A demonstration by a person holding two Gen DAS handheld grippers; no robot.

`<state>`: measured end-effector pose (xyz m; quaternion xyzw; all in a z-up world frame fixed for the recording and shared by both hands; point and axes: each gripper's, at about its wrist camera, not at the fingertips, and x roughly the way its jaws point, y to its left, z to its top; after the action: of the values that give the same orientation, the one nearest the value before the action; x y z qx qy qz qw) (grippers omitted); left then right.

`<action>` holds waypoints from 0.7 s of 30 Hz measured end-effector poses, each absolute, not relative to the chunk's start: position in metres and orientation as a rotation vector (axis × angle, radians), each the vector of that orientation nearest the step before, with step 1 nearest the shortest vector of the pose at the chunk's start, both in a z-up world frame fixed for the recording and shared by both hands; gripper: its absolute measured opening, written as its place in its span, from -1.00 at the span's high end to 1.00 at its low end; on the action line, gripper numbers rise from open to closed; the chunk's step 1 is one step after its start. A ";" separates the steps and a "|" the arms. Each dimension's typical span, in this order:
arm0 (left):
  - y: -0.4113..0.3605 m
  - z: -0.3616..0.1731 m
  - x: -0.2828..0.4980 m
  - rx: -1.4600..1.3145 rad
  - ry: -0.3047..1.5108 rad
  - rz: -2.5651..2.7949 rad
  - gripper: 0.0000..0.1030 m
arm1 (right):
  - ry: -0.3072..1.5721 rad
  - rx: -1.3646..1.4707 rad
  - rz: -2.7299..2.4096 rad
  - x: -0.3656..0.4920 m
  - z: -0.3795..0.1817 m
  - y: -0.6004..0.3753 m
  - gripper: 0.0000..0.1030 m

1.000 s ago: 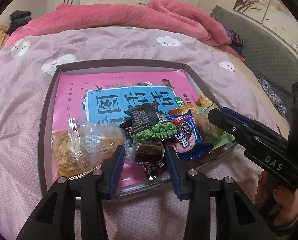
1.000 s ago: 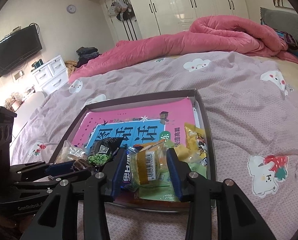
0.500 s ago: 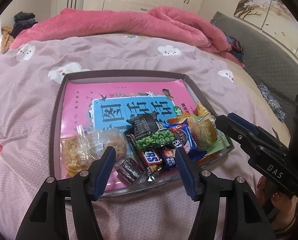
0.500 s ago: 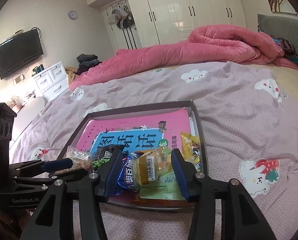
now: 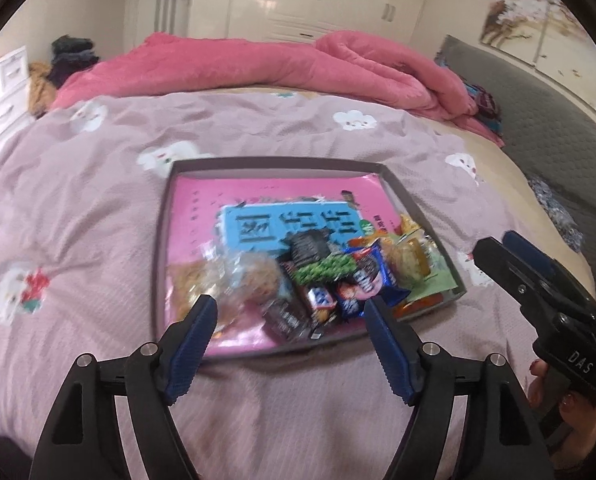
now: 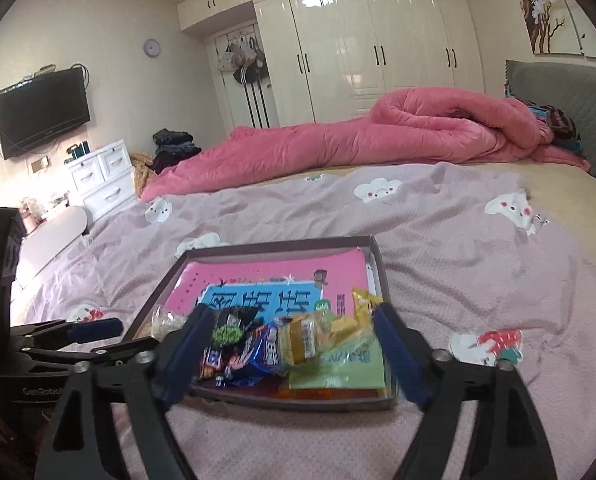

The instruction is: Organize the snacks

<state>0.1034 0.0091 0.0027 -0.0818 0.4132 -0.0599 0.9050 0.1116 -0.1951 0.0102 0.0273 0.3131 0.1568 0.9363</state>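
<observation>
Left wrist — both tools (image 5: 290,322) wide, empty

A tray (image 5: 160,240) lies on the bed (image 5: 78,208); snacks (image 5: 322,276) sit along its near edge, a blanket (image 5: 258,68) behind it.

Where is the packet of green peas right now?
The pea packet lies in the tray on the bed, mid-pile at the near edge, between the clear bag and the blue packet.
</observation>
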 end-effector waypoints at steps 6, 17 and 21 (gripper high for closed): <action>0.011 0.001 0.079 -0.183 0.867 -0.082 -0.50 | 0.697 0.051 0.281 0.092 0.008 -0.189 -0.69; 0.009 -0.009 0.044 -0.186 0.915 -0.068 -0.51 | 0.793 0.091 0.232 0.054 -0.001 -0.198 -0.76; 0.008 -0.009 0.034 -0.173 0.920 -0.071 -0.51 | 0.797 0.084 0.239 0.047 0.000 -0.196 -0.77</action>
<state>0.0344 0.0077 -0.0089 -0.0834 0.4431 -0.0340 0.8919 0.0466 -0.1961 0.0000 0.0406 0.3872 0.1162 0.9137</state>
